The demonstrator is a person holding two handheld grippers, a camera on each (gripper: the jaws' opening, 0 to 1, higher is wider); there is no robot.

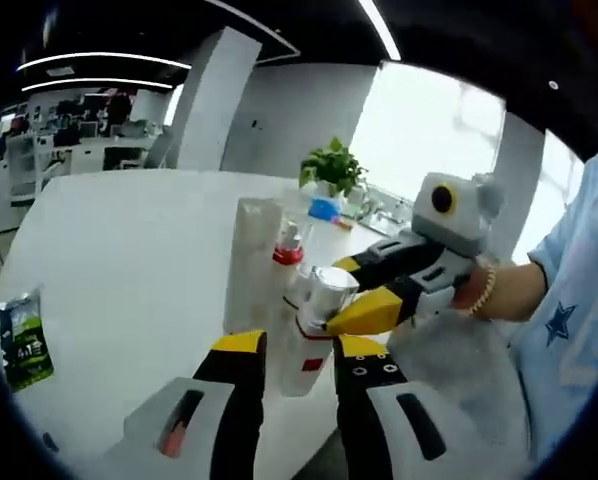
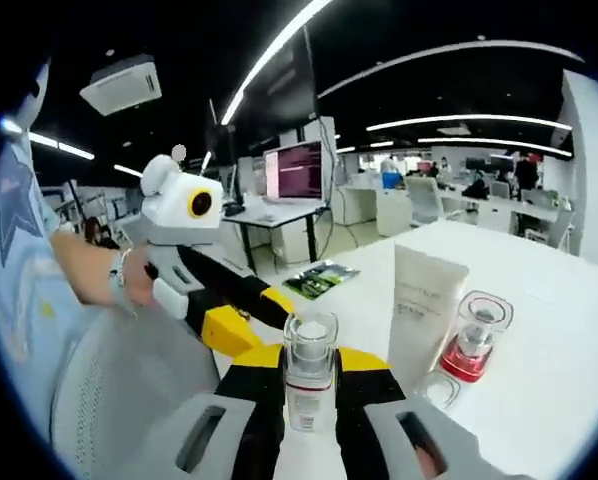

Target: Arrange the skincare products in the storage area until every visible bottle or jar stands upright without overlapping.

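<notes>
**Risk check: pump bottle pinched by both grippers near table edge**

Holding clear-capped pump bottle [image 2: 310, 372] upright betw right gripper [image 2: 310, 385] jaws, narrow, pressing bottle sides at label level. Sitting near table [image 1: 129, 260] front edge, just in front of white tube [image 1: 253, 265] and red-collared bottle [image 1: 289, 245]. Left gripper [image 1: 301, 350] jaws also narrow around same bottle's lower body; contact w/ pads not fully clear, prob. gripping.

Risks:
- Pulling in diff directions w/ two grippers → bottle twisting, slipping, tipping off near edge.
- Swinging bottle back → knocking white tube, standing close behind, tall + narrow, likely toppling easily.
- Squeezing at smooth cap → cap popping or sliding.
- Bumping red-collared bottle or small clear jar [image 2: 440, 388] nearby → overlapping.

Hard to make out:
- Bottle base hidden by jaws; resting on table or lifted, cannot tell.
- Label text unreadable.
- Green packet [image 1: 24, 340] at far side, contents unclear.
- Items beside plant [image 1: 331, 168] too small to ID.
</notes>
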